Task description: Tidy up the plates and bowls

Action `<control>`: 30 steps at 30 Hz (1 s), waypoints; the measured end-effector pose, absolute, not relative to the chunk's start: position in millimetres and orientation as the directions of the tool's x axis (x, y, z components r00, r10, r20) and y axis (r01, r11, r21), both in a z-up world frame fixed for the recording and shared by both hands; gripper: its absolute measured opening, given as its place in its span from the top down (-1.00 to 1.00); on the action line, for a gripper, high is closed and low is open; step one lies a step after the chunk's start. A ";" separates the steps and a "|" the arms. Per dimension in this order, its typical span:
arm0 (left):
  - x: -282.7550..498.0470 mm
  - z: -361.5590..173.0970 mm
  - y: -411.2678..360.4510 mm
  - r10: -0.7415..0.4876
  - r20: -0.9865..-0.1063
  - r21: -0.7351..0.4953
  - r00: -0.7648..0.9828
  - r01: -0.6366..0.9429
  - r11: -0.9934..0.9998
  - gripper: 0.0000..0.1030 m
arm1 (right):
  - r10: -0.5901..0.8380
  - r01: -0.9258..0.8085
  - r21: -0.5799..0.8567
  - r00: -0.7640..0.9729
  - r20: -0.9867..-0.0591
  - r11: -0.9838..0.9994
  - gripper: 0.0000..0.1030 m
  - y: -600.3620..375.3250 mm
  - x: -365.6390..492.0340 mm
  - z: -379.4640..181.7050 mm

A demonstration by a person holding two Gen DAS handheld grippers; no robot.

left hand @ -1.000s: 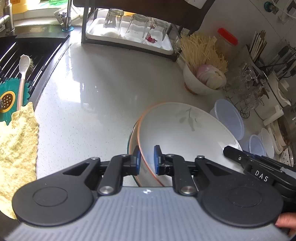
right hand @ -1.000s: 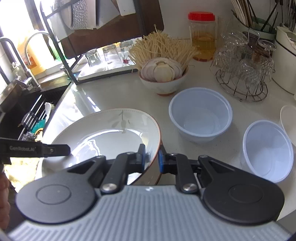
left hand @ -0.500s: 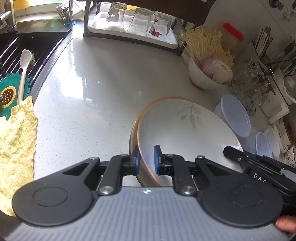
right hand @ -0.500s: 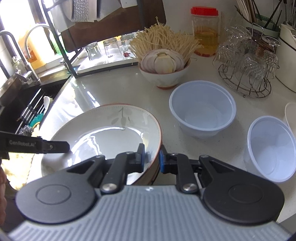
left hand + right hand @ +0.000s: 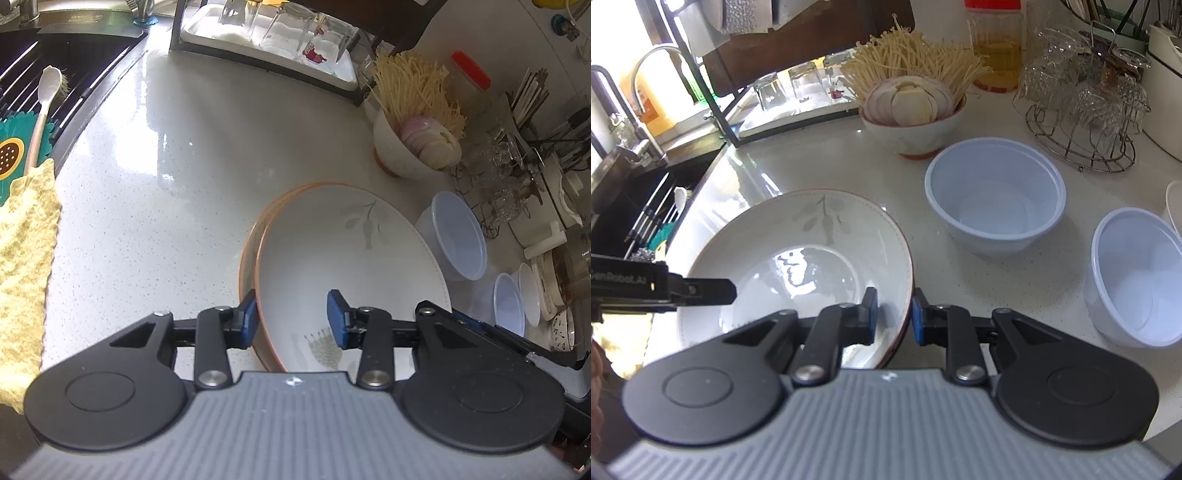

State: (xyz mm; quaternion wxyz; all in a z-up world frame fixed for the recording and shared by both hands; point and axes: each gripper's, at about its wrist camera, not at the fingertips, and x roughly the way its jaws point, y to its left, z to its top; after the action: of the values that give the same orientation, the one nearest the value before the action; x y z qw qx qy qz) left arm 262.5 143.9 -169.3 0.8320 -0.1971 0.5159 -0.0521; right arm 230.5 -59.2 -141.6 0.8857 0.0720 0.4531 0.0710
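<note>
A large white plate with an orange rim and a leaf print (image 5: 343, 258) lies on a second plate with an orange rim (image 5: 246, 254) on the counter. It also shows in the right wrist view (image 5: 812, 258). My left gripper (image 5: 291, 319) is open, its pads astride the plate's near left rim. My right gripper (image 5: 894, 314) is open a little, its pads astride the plate's right rim. Two empty white plastic bowls (image 5: 995, 194) (image 5: 1137, 284) stand to the right.
A bowl of enoki and sliced onion (image 5: 916, 107) stands behind the plates. A wire rack of glasses (image 5: 1082, 110) is at the right. A tray of upturned glasses (image 5: 280, 40) sits at the back. The sink (image 5: 44, 74) and a yellow cloth (image 5: 22, 258) lie left.
Both grippers have opened and let go of the plate rim, the left one widely. The plate now rests lower, on the plate beneath.
</note>
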 end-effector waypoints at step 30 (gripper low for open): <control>267.0 -132.7 148.6 -0.257 -0.898 -0.333 0.357 -0.172 0.927 -0.17 | 0.220 -0.025 0.256 0.595 -0.773 0.966 0.56 -69.6 235.6 -142.7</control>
State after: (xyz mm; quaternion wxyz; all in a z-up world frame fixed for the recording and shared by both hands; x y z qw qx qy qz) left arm 267.0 148.6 -132.7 0.8016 -0.1893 0.5665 -0.0263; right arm 235.6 -69.6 -142.7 0.8862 0.1096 0.4447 0.0691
